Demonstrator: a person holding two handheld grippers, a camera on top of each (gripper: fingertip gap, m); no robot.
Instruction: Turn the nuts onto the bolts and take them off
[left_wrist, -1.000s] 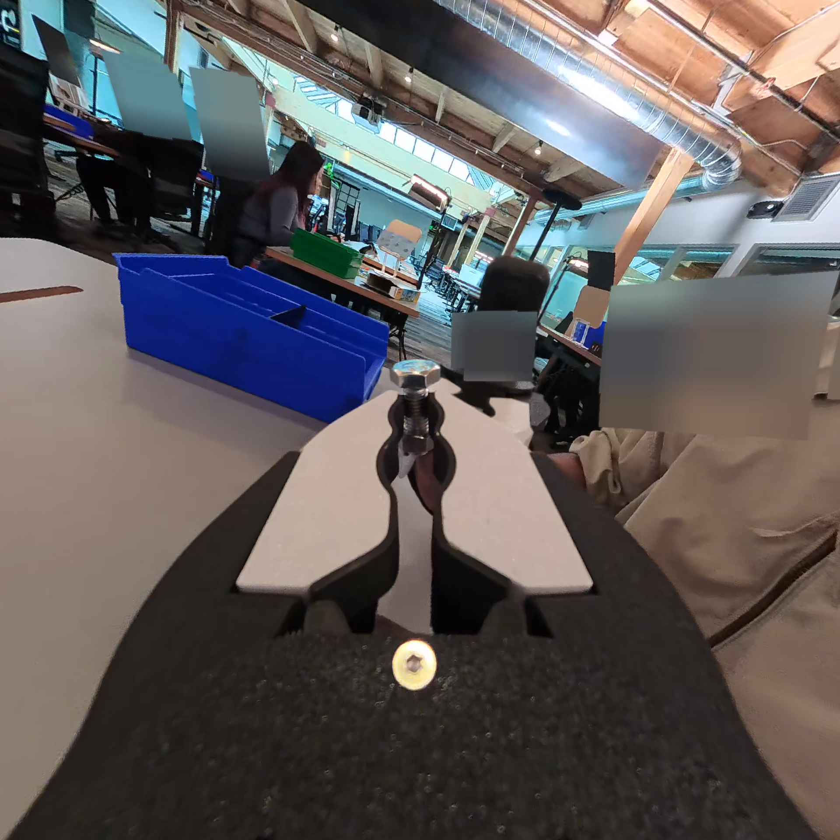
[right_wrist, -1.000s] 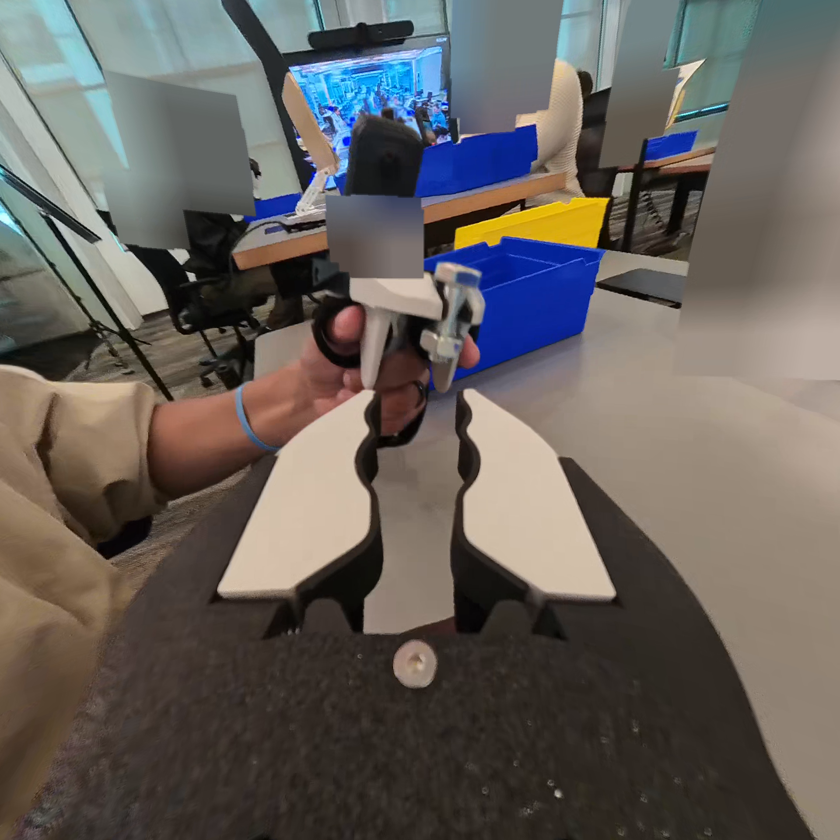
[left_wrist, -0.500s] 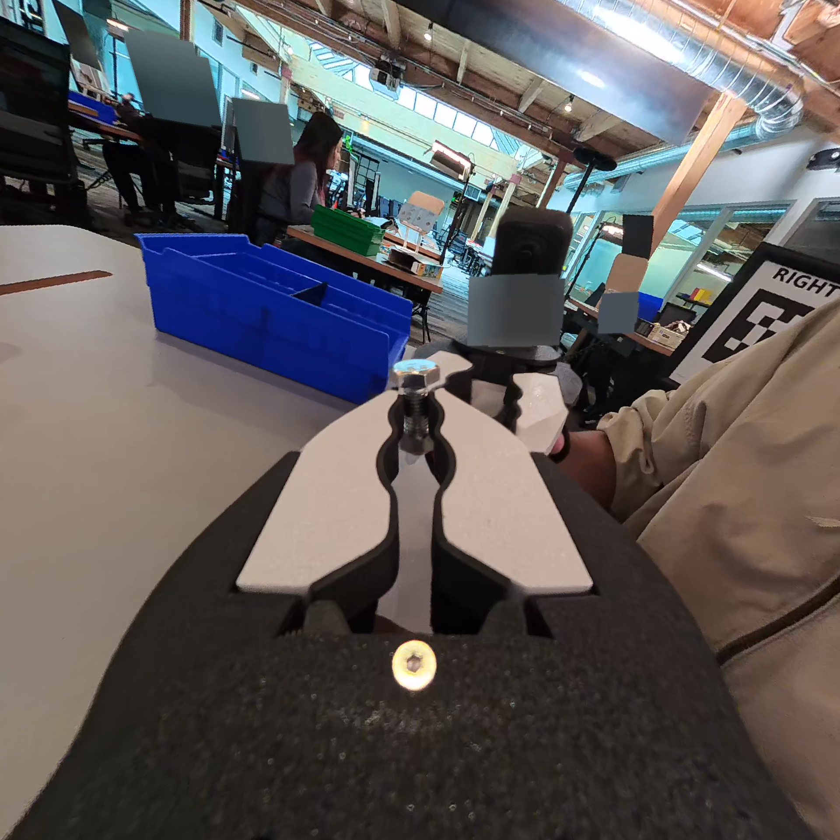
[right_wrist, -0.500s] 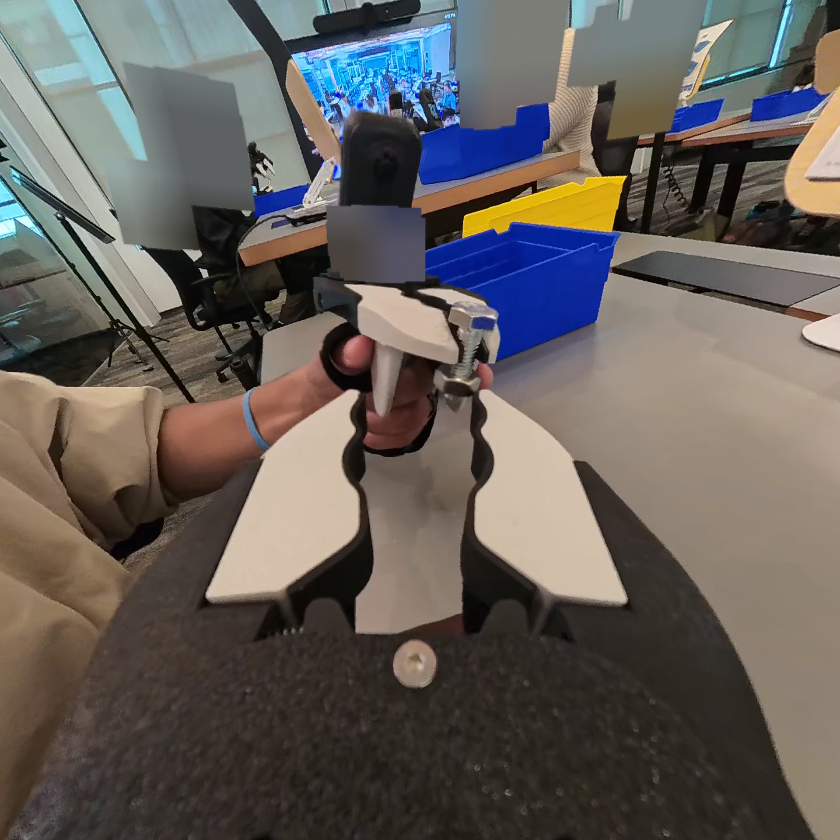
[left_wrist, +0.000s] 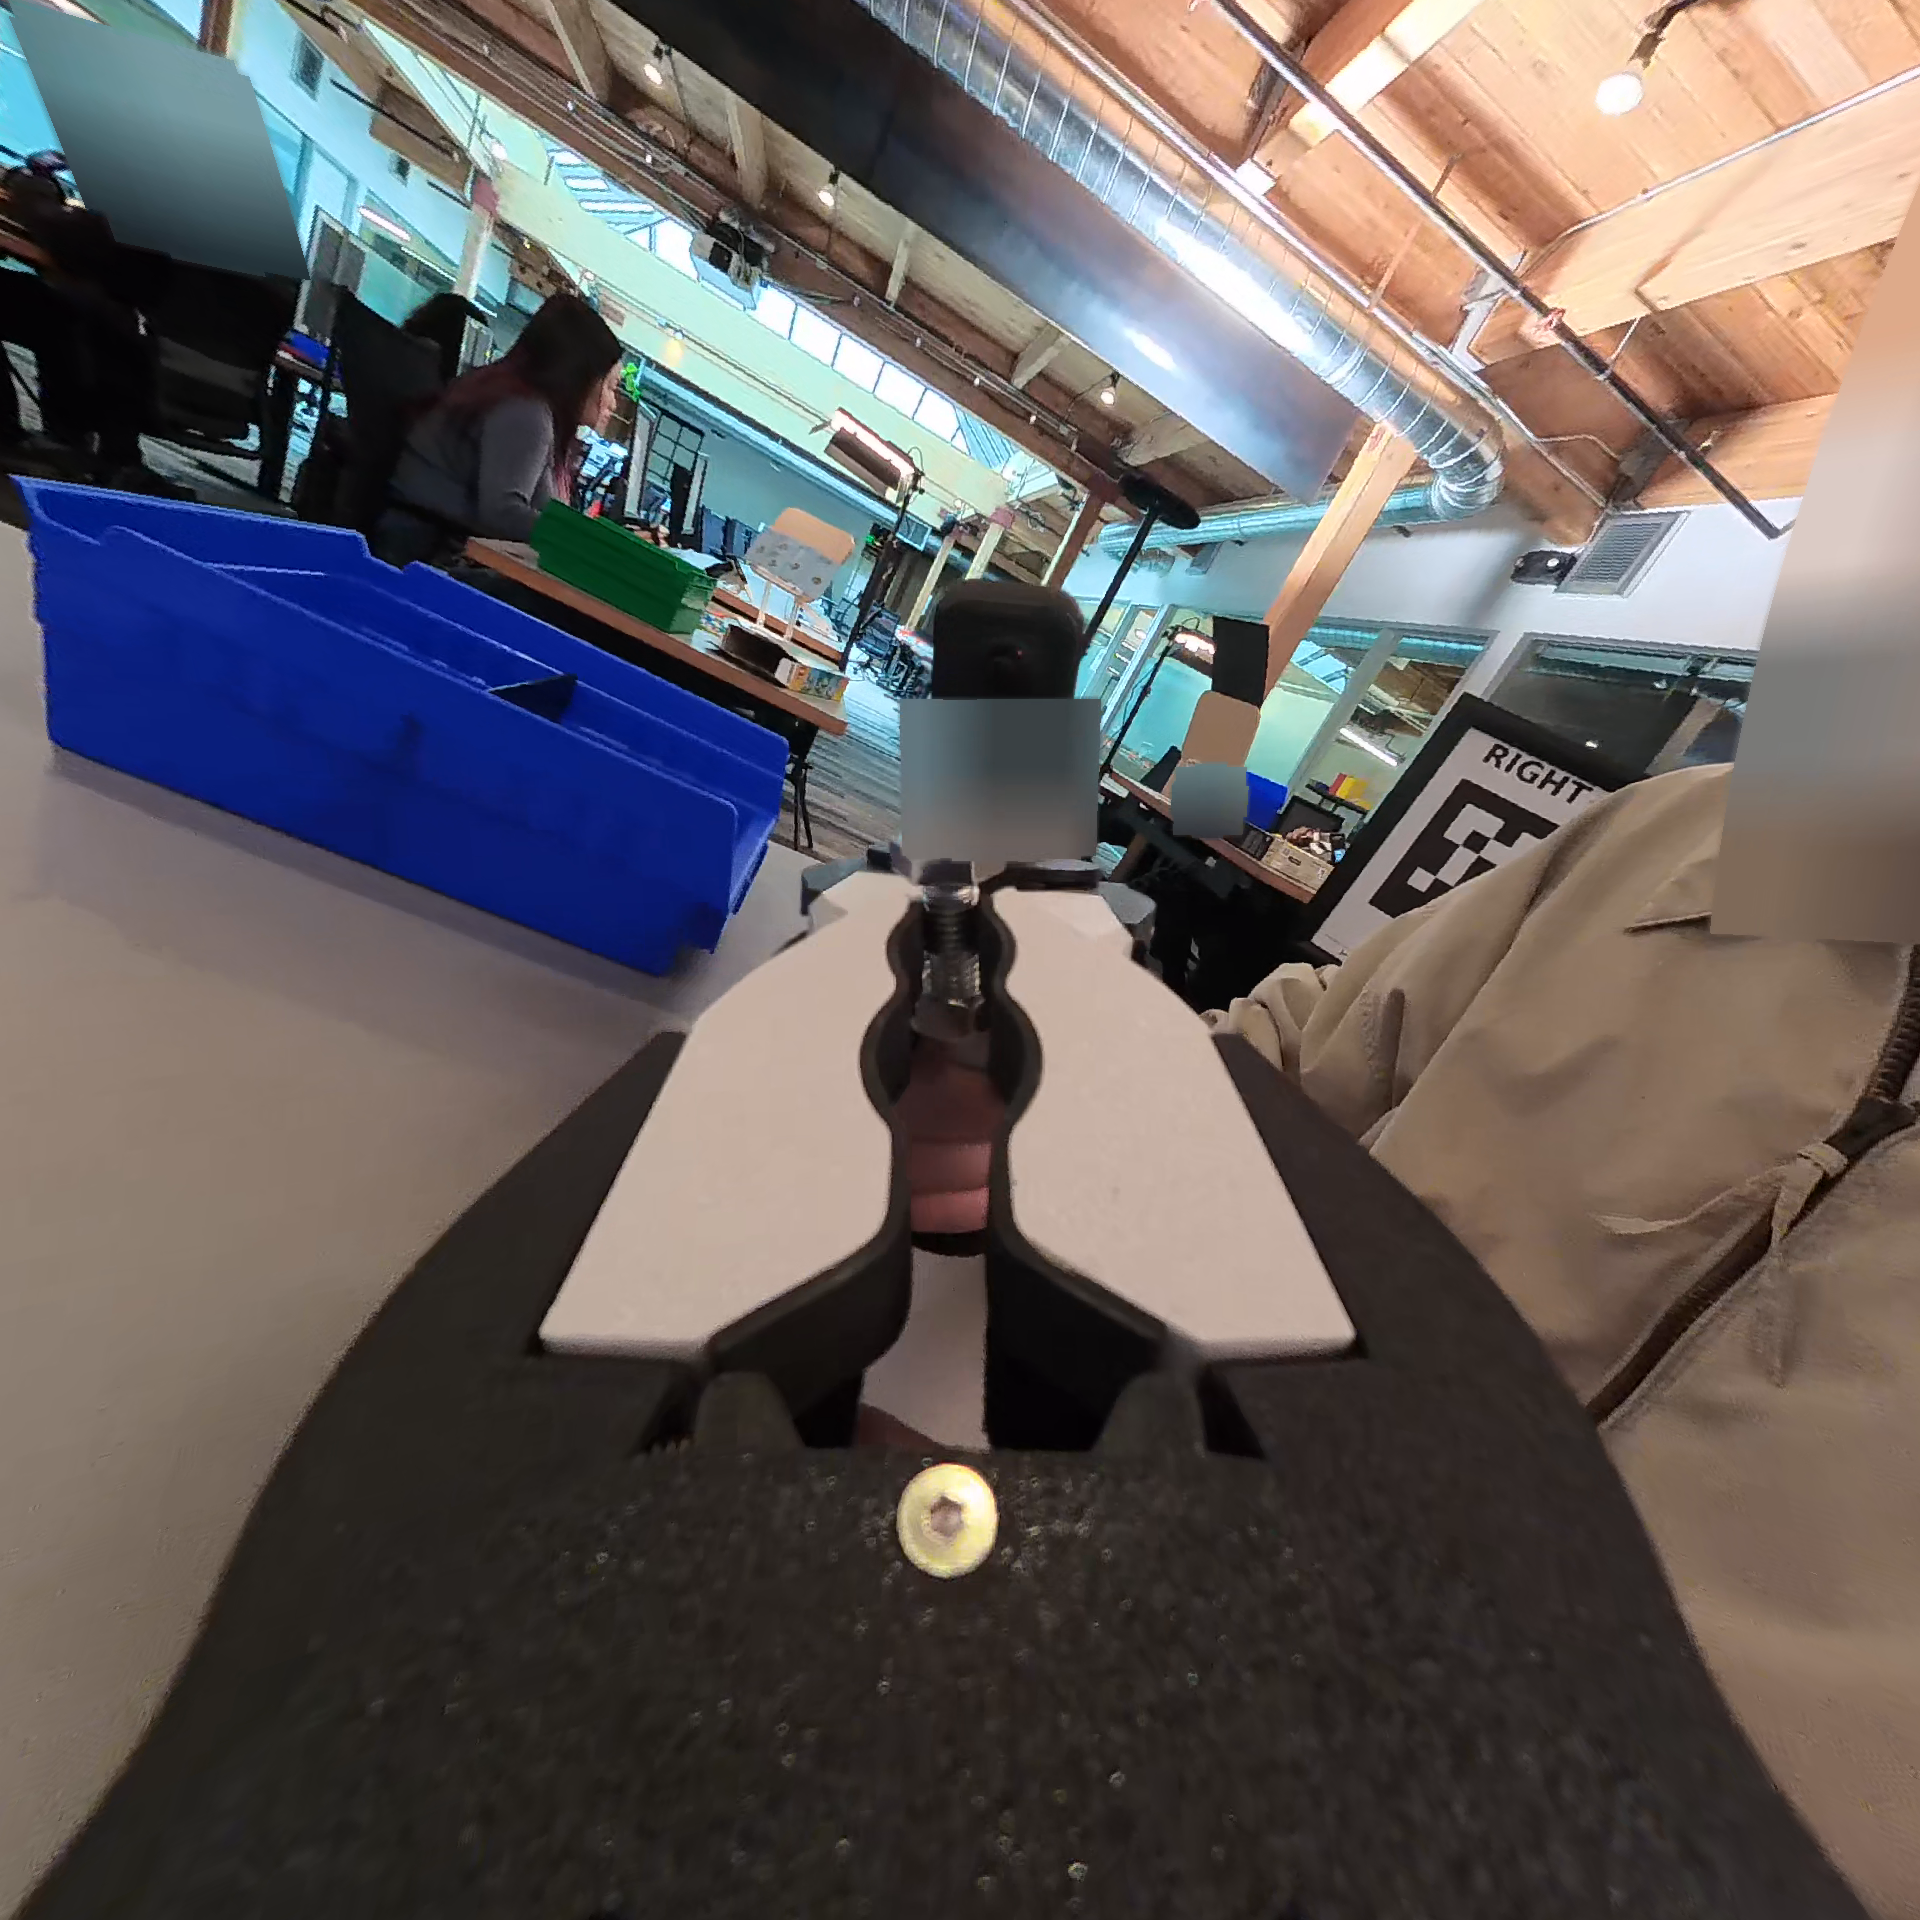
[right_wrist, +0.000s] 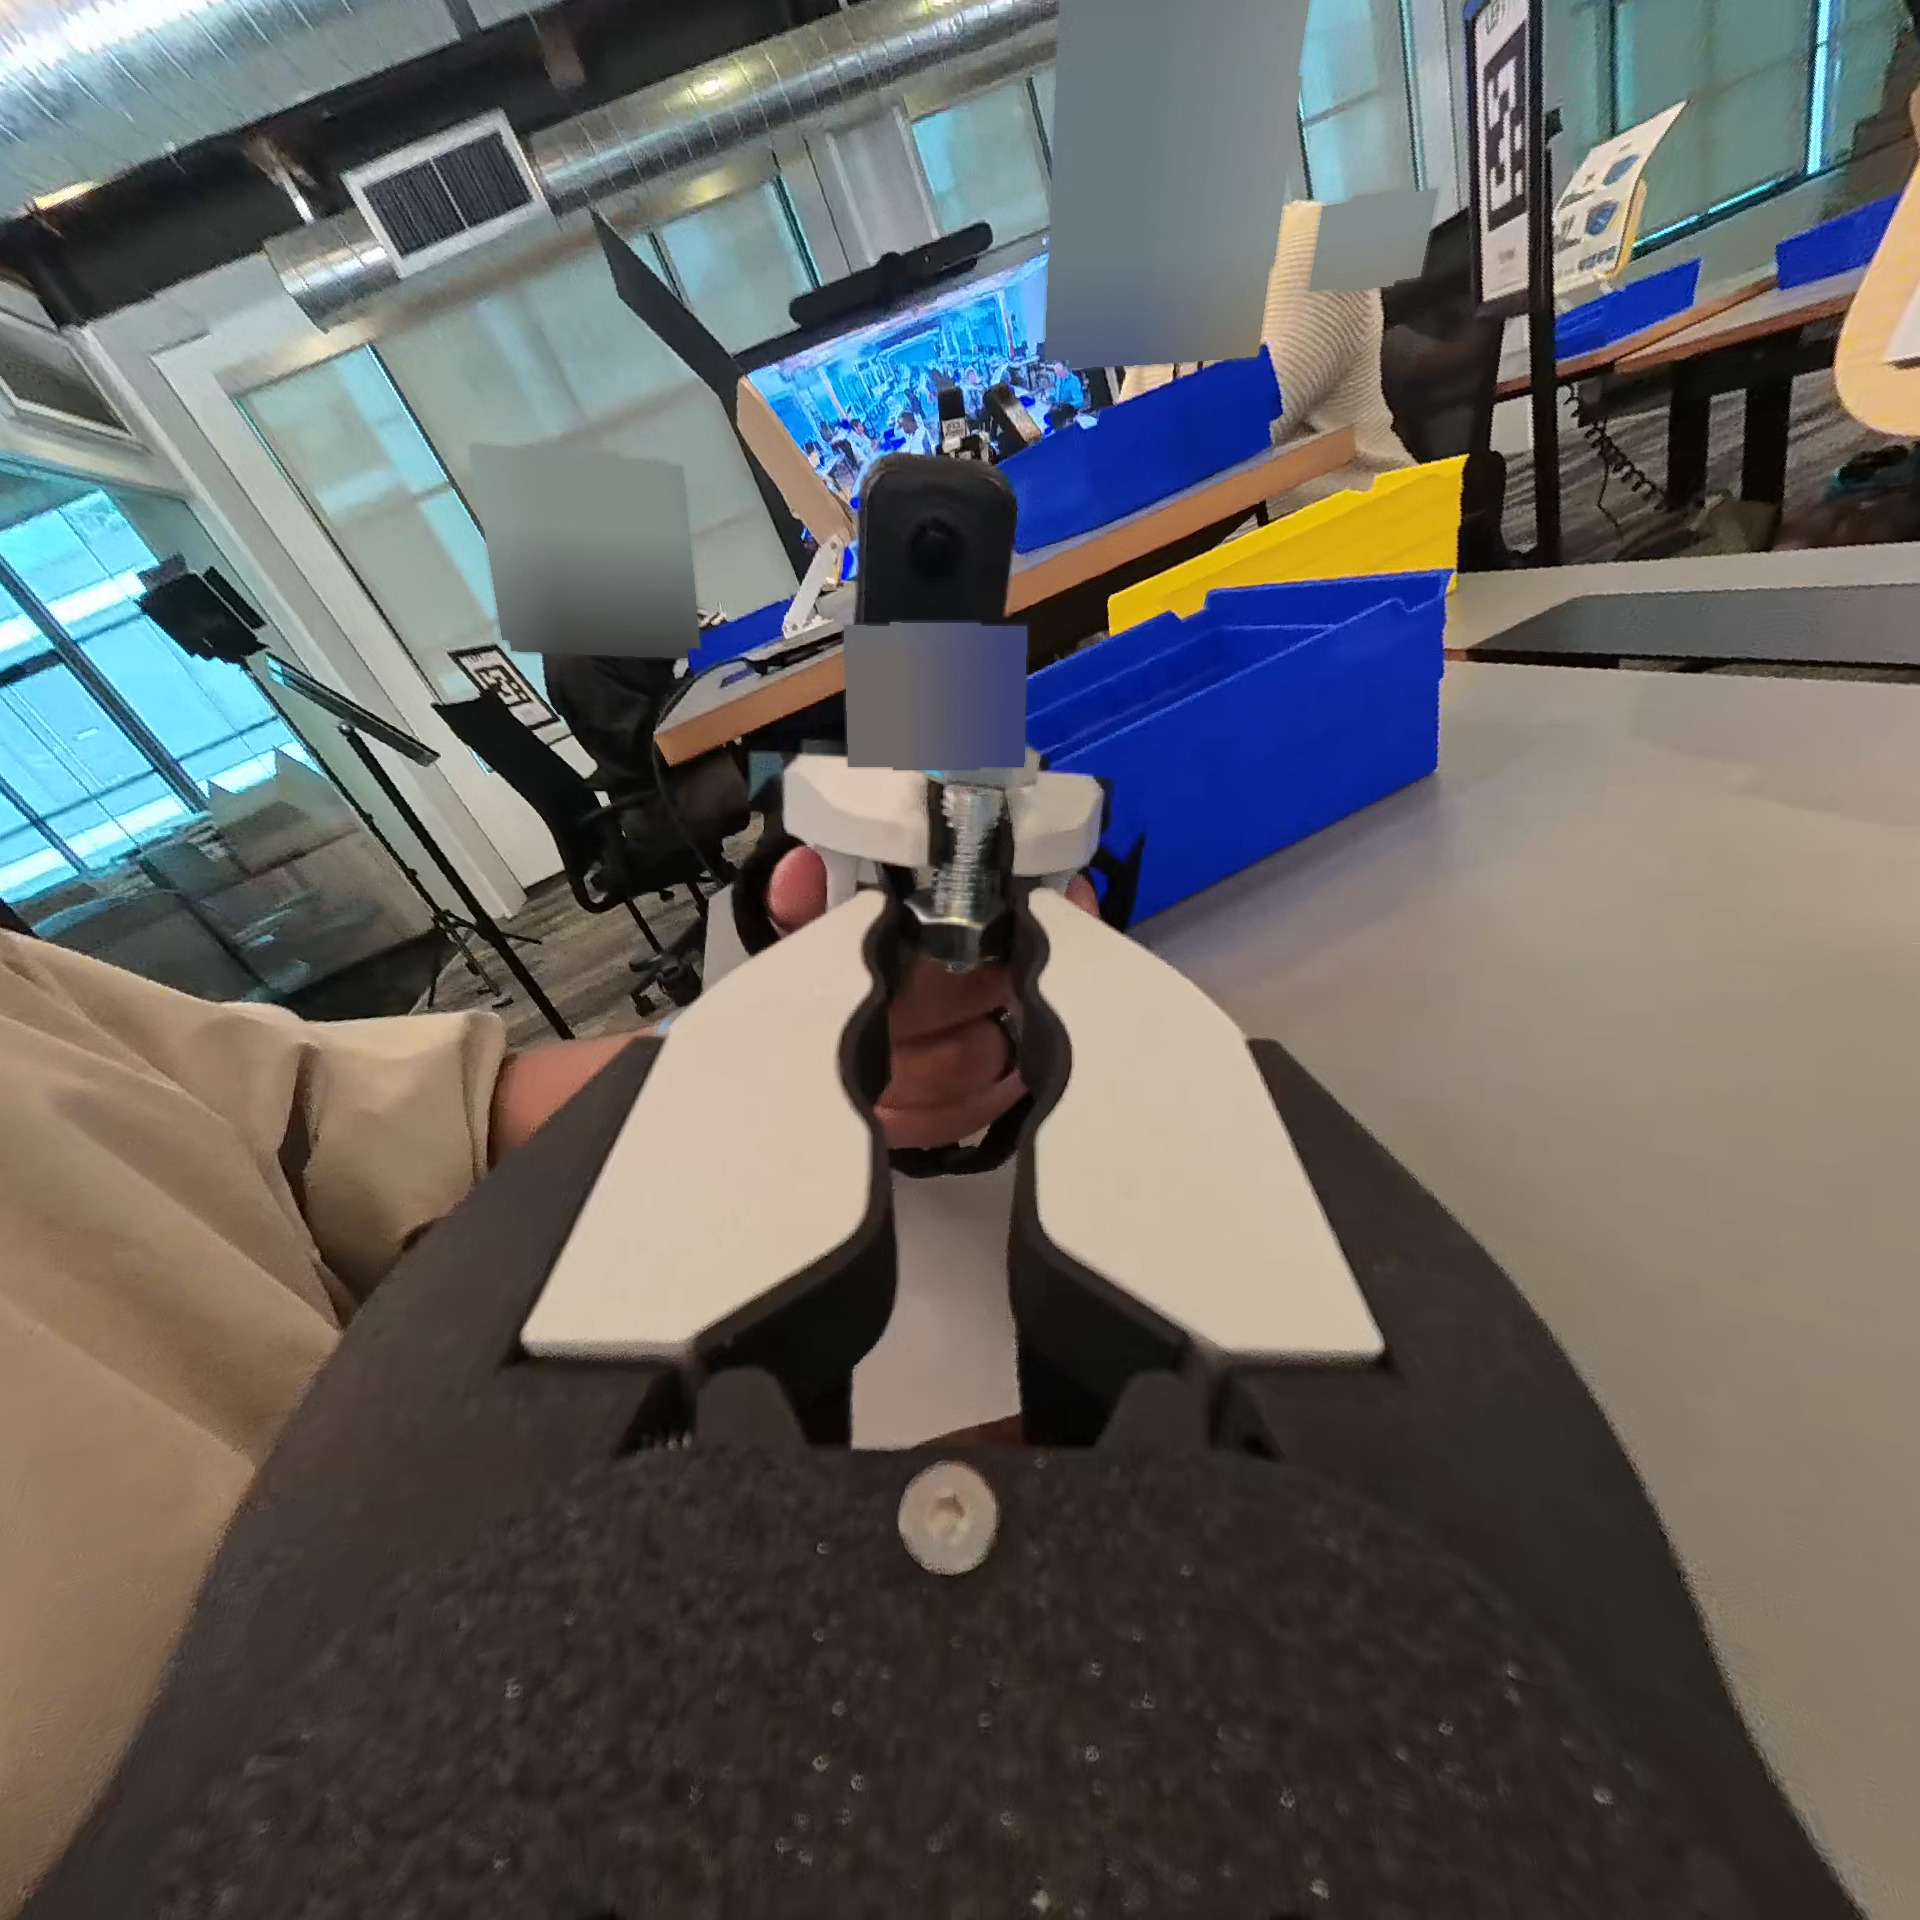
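My left gripper (left_wrist: 951, 914) is shut on a silver bolt (left_wrist: 951, 951) and holds it upright above the table, head up. The bolt's thread also shows in the right wrist view (right_wrist: 966, 842), hanging down from the left gripper's white fingers (right_wrist: 862, 821). A silver nut (right_wrist: 951, 930) sits low on the thread. My right gripper (right_wrist: 956, 925) faces the left one and is shut on that nut. In the left wrist view the nut (left_wrist: 948, 1003) shows just below my fingertips, with a hand behind it.
A blue bin (left_wrist: 364, 727) stands on the grey table (left_wrist: 208, 1091) to the left; it also shows in the right wrist view (right_wrist: 1247, 707), with a yellow bin (right_wrist: 1299, 561) behind. A beige sleeve (left_wrist: 1558, 1039) is at the right. People sit at far tables. Left and right tips are no more than a few centimetres apart.
My right gripper was open below and short of the bolt. It has moved up to the bolt and shut on the nut. My left gripper has kept its hold on the bolt.
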